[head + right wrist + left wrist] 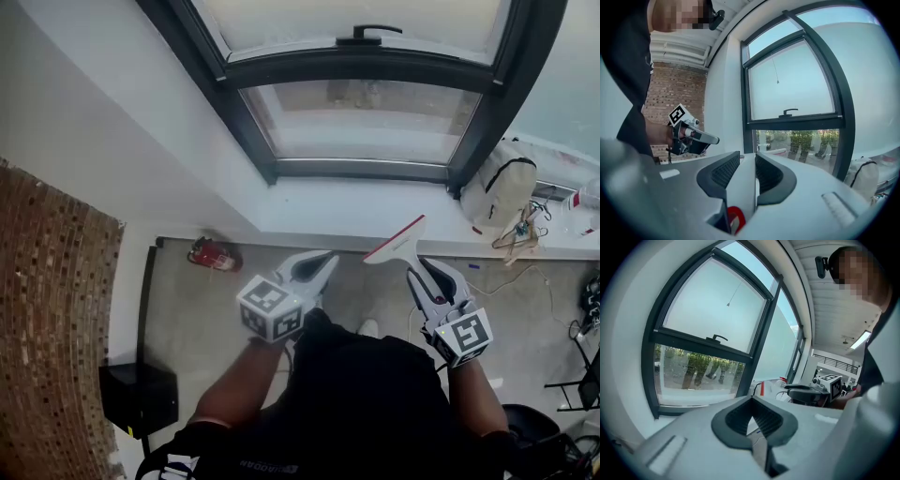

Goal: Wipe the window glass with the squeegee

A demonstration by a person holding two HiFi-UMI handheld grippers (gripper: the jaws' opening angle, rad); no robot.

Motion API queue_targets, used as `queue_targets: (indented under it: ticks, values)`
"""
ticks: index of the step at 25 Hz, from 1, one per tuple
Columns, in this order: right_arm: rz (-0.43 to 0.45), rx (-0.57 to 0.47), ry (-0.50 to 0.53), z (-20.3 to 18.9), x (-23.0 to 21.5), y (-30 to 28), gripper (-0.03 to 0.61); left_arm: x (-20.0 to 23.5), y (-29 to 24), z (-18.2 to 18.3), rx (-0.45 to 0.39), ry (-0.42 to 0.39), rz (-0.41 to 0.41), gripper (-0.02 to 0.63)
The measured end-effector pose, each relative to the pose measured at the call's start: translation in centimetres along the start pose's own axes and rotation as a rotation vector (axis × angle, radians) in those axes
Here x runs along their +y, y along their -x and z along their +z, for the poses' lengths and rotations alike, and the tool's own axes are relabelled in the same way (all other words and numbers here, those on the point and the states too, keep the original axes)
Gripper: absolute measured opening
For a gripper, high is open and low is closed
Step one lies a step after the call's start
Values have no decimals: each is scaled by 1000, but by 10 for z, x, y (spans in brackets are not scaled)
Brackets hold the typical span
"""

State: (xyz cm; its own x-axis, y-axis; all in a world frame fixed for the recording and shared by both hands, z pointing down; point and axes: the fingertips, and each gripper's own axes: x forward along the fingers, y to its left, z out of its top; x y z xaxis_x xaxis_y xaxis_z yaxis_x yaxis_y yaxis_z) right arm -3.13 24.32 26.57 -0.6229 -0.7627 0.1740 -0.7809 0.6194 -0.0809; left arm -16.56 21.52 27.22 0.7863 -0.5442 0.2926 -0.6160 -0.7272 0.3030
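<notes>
The window's lower glass pane sits in a dark frame above the white sill; a black handle is on the sash above. My right gripper is shut on the handle of a white squeegee with a red blade edge, held just below the sill. In the right gripper view the white handle fills the gap between the pads of that gripper. My left gripper hangs to the left of it, shut and holding nothing, its pads meeting at the tips.
A pale backpack and wire hangers lie on the sill's right end. A brick wall rises at the left, with a black box and a red object on the floor below.
</notes>
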Motion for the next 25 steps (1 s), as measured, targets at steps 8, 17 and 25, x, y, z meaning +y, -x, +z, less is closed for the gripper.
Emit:
queue_targets:
  ticks: [8,17,25]
  values:
    - [-7,-10,-11,-2,2,-3,132,3,4,-6,6,-5,3,0]
    - [-24,-6,-61,-2,1,-9,132,9,2,-6,21,1,-9,0]
    - [-63,-7,-85,-6,-7,-16,130,21,-7,-5,43,-11,-39,0]
